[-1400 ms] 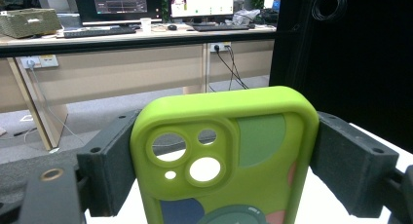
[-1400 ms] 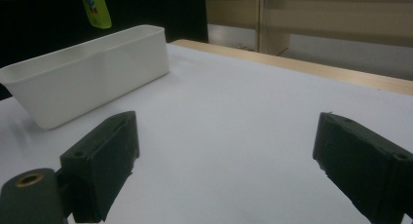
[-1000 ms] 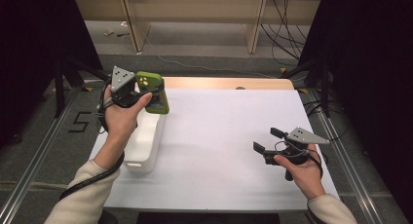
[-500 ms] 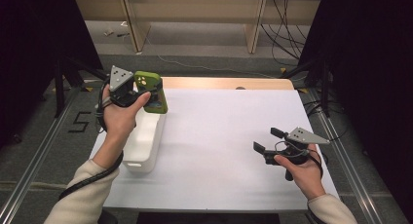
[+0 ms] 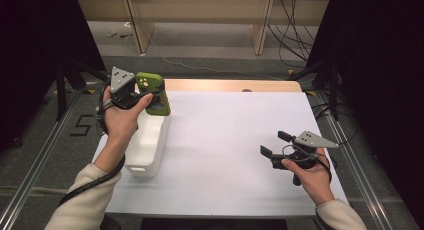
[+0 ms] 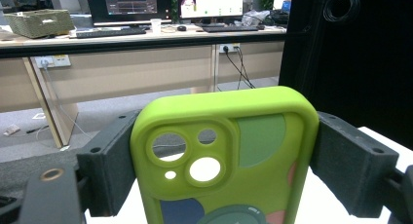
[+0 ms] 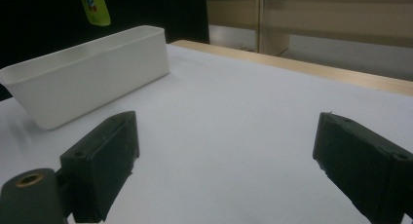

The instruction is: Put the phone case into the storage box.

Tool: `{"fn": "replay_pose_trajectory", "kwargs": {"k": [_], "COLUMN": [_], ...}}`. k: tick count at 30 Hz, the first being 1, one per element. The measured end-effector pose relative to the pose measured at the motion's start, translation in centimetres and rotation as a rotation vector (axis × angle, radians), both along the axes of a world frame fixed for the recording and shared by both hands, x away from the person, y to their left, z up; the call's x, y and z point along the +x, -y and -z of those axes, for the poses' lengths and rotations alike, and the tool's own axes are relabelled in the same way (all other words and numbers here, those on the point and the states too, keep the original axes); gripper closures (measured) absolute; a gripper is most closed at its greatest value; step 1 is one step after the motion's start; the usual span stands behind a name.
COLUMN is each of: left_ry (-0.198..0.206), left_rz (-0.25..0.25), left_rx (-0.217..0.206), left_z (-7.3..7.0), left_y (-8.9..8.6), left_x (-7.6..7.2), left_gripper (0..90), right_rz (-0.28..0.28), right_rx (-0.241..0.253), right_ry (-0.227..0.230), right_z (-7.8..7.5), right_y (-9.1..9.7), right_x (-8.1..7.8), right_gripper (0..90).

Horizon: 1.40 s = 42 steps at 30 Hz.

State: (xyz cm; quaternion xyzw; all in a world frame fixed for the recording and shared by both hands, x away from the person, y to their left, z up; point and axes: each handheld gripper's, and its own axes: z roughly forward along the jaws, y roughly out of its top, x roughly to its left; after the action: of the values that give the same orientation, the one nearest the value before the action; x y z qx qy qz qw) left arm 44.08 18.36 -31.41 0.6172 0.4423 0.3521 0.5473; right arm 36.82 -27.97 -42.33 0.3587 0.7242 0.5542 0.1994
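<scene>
A lime-green phone case (image 5: pixel 153 93) with coloured patches hangs above the far end of a long white bin (image 5: pixel 148 140) at the table's left. My left gripper (image 5: pixel 145 95) is shut on the phone case (image 6: pixel 221 160), both black pads pressing its side edges, camera cut-outs facing the lens. My right gripper (image 5: pixel 272 145) rests at the right side of the table, low over the white sheet, open with nothing between its pads (image 7: pixel 104 160). In the right gripper view the white bin (image 7: pixel 83 78) lies ahead to the left, with the phone case's lower end (image 7: pixel 95 7) hanging above it.
The white sheet (image 5: pixel 230 140) covers the table, and a wooden strip (image 5: pixel 235 85) runs along its far edge. Dark curtains stand at both sides. Metal rails (image 5: pixel 35 165) run beside the table. Beyond it are desk legs and cables on the floor.
</scene>
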Motion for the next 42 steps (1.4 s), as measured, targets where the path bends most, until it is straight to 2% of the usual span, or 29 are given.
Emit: {"fn": "replay_pose_trajectory", "kwargs": {"k": [20, 42], "left_ry": [0.004, -0.002], "left_rz": [-0.015, -0.037], "left_rx": [0.005, 0.031], "left_z": [-0.1, 0.1], "left_y": [-0.6, -1.1], "left_x": [0.2, 0.5], "left_gripper": [16.5, 16.5], "right_rz": [-0.001, 0.0], "right_rx": [0.0, 0.001], "right_ry": [0.001, 0.002], "right_z": [0.0, 0.0], "right_y": [0.0, 0.0], "right_x": [0.0, 0.0], "right_gripper": [10.7, 10.7]}}
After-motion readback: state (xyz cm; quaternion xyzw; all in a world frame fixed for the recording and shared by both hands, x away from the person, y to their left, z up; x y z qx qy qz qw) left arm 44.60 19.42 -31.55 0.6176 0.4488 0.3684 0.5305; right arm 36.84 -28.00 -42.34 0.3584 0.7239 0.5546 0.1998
